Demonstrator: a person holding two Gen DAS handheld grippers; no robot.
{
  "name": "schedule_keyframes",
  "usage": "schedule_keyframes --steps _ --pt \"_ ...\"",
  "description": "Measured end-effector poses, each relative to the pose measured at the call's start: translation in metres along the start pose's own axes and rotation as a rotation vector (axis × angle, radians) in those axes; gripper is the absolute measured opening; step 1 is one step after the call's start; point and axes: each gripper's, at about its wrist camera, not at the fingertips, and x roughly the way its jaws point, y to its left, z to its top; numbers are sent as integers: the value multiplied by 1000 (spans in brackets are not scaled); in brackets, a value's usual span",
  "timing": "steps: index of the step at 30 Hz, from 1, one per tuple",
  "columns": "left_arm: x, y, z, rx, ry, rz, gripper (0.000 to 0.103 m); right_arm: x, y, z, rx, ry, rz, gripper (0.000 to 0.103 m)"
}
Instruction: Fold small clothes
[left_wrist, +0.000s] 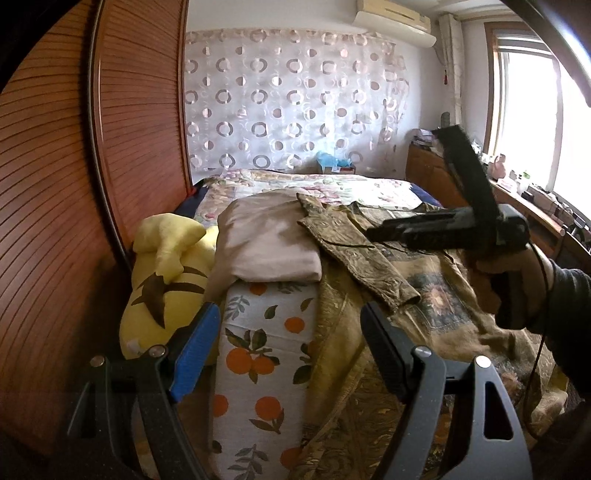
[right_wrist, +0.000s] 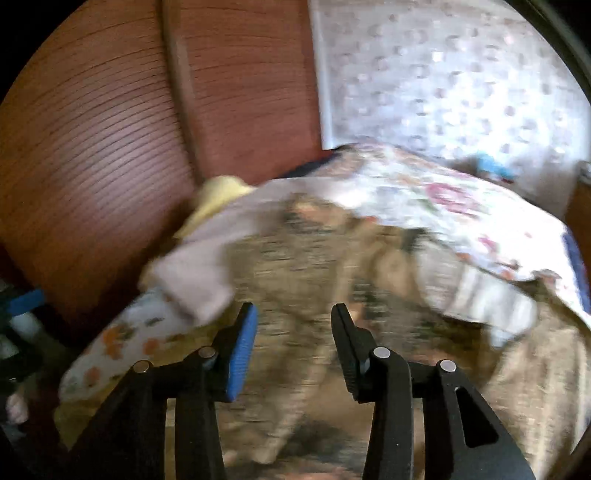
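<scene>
A small olive-brown patterned garment (left_wrist: 354, 243) lies spread on the bed's gold patterned blanket (left_wrist: 436, 306), one sleeve trailing toward me. It shows blurred in the right wrist view (right_wrist: 295, 266). My left gripper (left_wrist: 291, 347) is open and empty, low over the orange-print pillow (left_wrist: 266, 354), short of the garment. My right gripper (right_wrist: 293, 347) is open and empty just above the garment; in the left wrist view it (left_wrist: 373, 232) hovers over the garment's body, held by a gloved hand.
A folded beige cloth (left_wrist: 266, 240) sits on the pillow beside the garment. A yellow plush toy (left_wrist: 166, 273) lies at the left against the wooden slatted wardrobe (left_wrist: 55, 184). A floral quilt (left_wrist: 325, 184) covers the far bed. A cluttered wooden desk (left_wrist: 532, 206) stands under the window.
</scene>
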Motion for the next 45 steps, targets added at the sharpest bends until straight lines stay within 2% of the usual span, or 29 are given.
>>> schedule_keyframes --steps 5,8,9,10,11,12,15,18,23,26,28,30,37,45 --pt "1 -1 1 -3 1 -2 79 41 21 -13 -54 96 24 43" --pt "1 -2 0 -2 6 -5 79 67 27 -17 -93 156 -9 43" --pt "1 -2 0 -3 8 -7 79 68 29 -16 -118 132 -5 40" --pt "1 -3 -1 -3 10 -8 79 70 30 -16 -117 134 -3 29" --pt "1 -3 -1 -2 13 -6 79 72 29 -15 -111 135 -1 22" --pt "1 -4 -2 -1 13 -6 79 71 28 -14 -108 126 -1 10" --pt "2 -6 -1 0 13 -9 79 49 16 -9 -72 88 15 8" --pt "3 -9 0 -1 13 -15 79 36 3 -9 -77 42 -42 7" --pt "9 -15 1 8 19 -25 79 10 -23 -20 -1 3 -89 7" --pt "13 -20 4 15 24 -39 79 -9 -36 -36 50 -21 -139 9" --pt "16 -24 7 23 21 -51 79 -22 -47 -48 68 -42 -169 30" --pt "20 -30 12 32 22 -60 79 -32 -51 -59 82 -31 -169 43" --pt "41 -46 26 68 37 -79 79 -61 -65 -100 35 7 -271 44" --pt "71 -57 40 87 58 -83 79 -76 -88 -130 82 69 -284 46"
